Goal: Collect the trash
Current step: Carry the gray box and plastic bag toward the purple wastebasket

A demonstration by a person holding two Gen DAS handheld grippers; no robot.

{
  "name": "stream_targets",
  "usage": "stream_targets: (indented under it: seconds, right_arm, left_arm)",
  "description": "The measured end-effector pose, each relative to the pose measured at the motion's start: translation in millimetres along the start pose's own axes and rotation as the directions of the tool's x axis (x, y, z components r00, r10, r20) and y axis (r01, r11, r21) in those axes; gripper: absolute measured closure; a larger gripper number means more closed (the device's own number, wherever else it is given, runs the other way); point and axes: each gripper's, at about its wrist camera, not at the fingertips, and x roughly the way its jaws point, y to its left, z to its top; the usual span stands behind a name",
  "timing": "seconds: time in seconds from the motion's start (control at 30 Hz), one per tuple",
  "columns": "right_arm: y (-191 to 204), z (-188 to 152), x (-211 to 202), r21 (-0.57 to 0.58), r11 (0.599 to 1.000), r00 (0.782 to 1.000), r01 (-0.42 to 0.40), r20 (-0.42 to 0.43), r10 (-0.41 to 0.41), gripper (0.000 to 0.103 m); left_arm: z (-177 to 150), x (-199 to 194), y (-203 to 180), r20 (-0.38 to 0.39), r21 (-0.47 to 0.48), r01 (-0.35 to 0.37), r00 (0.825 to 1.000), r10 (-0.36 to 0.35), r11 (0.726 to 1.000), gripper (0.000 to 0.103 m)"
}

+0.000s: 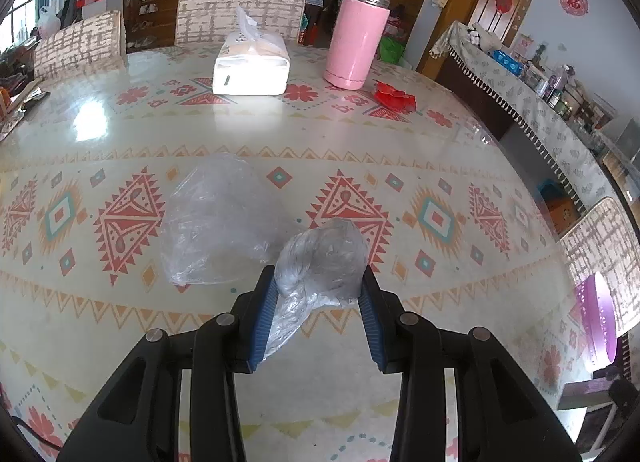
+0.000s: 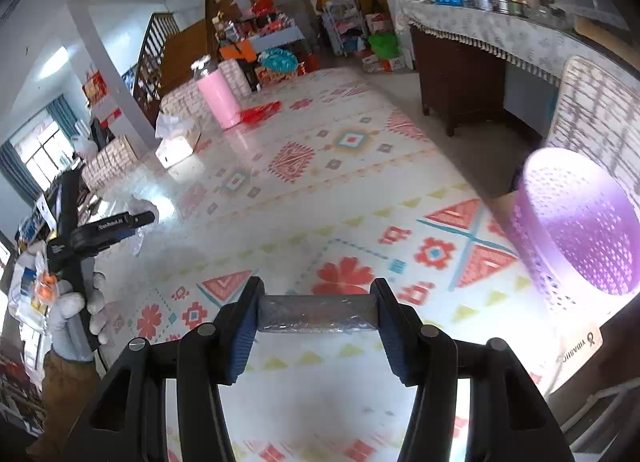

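Observation:
My left gripper (image 1: 319, 282) has its blue pads on either side of a crumpled clear plastic bag (image 1: 320, 258) on the patterned table and looks shut on it. A second clear plastic bag (image 1: 212, 218) lies flat just to its left. A red wrapper (image 1: 394, 96) lies by the pink flask. My right gripper (image 2: 318, 312) is shut on a flat grey plastic-wrapped packet (image 2: 318, 312), held above the table. The purple perforated basket (image 2: 580, 222) stands at the right table edge, right of that gripper. The left gripper also shows in the right wrist view (image 2: 140, 218), far left.
A pink flask (image 1: 356, 34) and a white tissue box (image 1: 252, 66) stand at the far side of the table (image 1: 80, 122). Chairs (image 1: 240, 14) ring the table. A sideboard (image 1: 540, 102) with bottles runs along the right.

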Motion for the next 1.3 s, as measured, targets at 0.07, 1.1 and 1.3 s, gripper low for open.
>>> stream_targets:
  seconds: [0.07,1.1,1.3]
  right_arm:
    - [-14.0,-5.2,-15.5,0.02,1.0,1.0,-0.001,0.023,0.001,0.044]
    - [-156.4,-36.0,-91.7,0.166,0.986,0.991,-0.026,0.131,0.004,0.044]
    - [-158.7,-36.9,-90.5,0.17,0.985,0.991,-0.04,0.133,0.018,0.043]
  left_arm:
    - [-0.6,0.5,-1.9,0.0,0.005,0.004,1.0,-0.004,1.0,0.065]
    - [-36.8,-50.7,-123.1,-0.041,0.145,0.158,0.987,-0.154,0.977,0.065]
    - [-49.3,-57.5,-143.5,-0.034,0.21,0.138,0.99,-0.134,0.968,0.065]
